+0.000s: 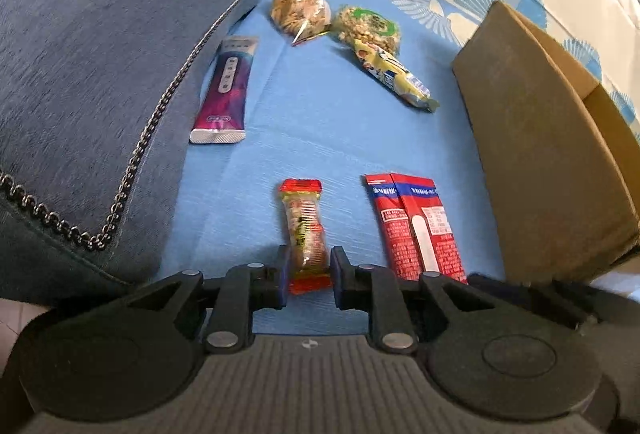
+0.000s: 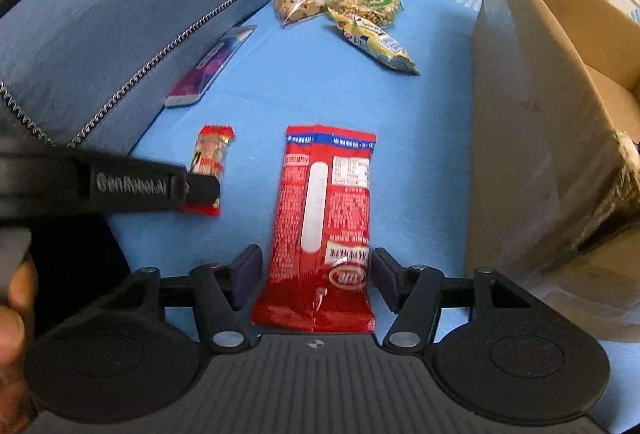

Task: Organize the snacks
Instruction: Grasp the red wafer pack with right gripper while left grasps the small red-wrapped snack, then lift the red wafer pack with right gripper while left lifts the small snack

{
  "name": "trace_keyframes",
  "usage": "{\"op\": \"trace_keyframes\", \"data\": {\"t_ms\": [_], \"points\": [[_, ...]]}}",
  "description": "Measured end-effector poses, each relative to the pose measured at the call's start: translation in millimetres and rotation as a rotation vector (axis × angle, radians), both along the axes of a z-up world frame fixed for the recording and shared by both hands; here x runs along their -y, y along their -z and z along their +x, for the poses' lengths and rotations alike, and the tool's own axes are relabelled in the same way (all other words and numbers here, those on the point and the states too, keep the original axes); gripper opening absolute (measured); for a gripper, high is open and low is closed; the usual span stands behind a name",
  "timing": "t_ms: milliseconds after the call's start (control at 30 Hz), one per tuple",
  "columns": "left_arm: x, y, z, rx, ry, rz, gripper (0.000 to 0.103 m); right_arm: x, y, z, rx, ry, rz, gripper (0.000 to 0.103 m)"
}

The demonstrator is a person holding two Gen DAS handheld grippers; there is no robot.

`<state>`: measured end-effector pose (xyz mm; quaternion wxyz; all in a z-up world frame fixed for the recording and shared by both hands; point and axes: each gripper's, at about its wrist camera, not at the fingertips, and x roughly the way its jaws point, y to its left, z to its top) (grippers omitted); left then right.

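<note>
A small red-ended snack bar (image 1: 306,234) lies on the blue sheet between the fingers of my left gripper (image 1: 309,270), which is closed against its sides. It also shows in the right wrist view (image 2: 210,158), with the left gripper's finger (image 2: 200,190) across it. A large red packet (image 2: 324,226) lies flat between the fingers of my right gripper (image 2: 318,276), which is open around its lower end. The packet also shows in the left wrist view (image 1: 416,226).
A purple sachet (image 1: 224,90), a clear bag of nuts (image 1: 298,10), a round green-labelled cake (image 1: 368,24) and a yellow bar (image 1: 396,74) lie farther back. A dark blue cushion (image 1: 88,74) is at left. An open cardboard box (image 2: 540,122) stands at right.
</note>
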<state>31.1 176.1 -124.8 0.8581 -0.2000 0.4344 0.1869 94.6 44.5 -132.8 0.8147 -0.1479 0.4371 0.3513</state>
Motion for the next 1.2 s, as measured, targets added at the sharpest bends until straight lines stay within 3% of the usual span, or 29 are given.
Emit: {"op": "trace_keyframes", "data": {"t_ms": [433, 600, 800, 1200], "points": [[12.6, 2.7, 6.1, -0.013, 0.036, 0.072, 0.035, -3.6, 4.4, 4.4, 0.024, -0.001, 0.006, 0.065], [14.1, 3.3, 6.7, -0.017, 0.039, 0.086, 0.035, -3.1, 3.2, 1.5, 0.045, -0.016, 0.004, 0.051], [15.8, 3.3, 7.4, -0.021, 0.036, 0.108, 0.028, -0.8, 0.5, 0.8, 0.057, -0.023, 0.022, 0.049], [14.9, 1.2, 5.0, -0.005, 0.030, 0.097, 0.027, 3.1, -1.4, 0.5, 0.066, -0.008, 0.031, 0.049]]}}
